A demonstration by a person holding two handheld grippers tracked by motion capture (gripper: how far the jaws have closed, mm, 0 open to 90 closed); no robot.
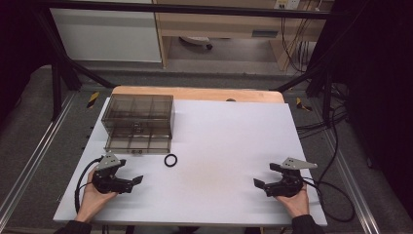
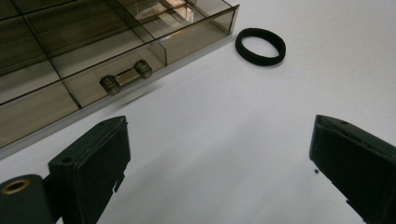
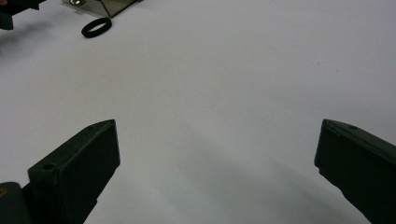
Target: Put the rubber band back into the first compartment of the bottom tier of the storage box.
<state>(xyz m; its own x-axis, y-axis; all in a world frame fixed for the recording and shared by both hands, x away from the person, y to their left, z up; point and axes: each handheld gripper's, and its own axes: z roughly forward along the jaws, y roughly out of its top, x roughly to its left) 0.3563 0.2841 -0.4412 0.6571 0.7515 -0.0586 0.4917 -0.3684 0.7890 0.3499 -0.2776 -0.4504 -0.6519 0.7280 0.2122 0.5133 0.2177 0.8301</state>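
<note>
A smoky clear plastic drawer box (image 1: 140, 113) stands at the table's left rear. Its bottom drawer (image 1: 138, 144) is pulled out toward me, showing divided compartments (image 2: 70, 51) and a small metal handle (image 2: 125, 77). A black elastic ring (image 1: 171, 160) lies flat on the white tabletop just right of the drawer's front; the same ring (image 2: 260, 45) lies ahead and right of my left jaws, and far off (image 3: 96, 27) from the right ones. My left gripper (image 1: 130, 171) (image 2: 219, 154) is open and holds nothing, near the front left. My right gripper (image 1: 266, 175) (image 3: 217, 158) is open over bare table at the front right.
The white tabletop (image 1: 224, 141) spreads wide between the two grippers. A wooden strip (image 1: 195, 92) runs along the far edge. Black cables (image 1: 336, 195) trail off the right side. The box corner (image 3: 105, 5) and the other gripper (image 3: 14, 9) sit at the upper left of the right gripper view.
</note>
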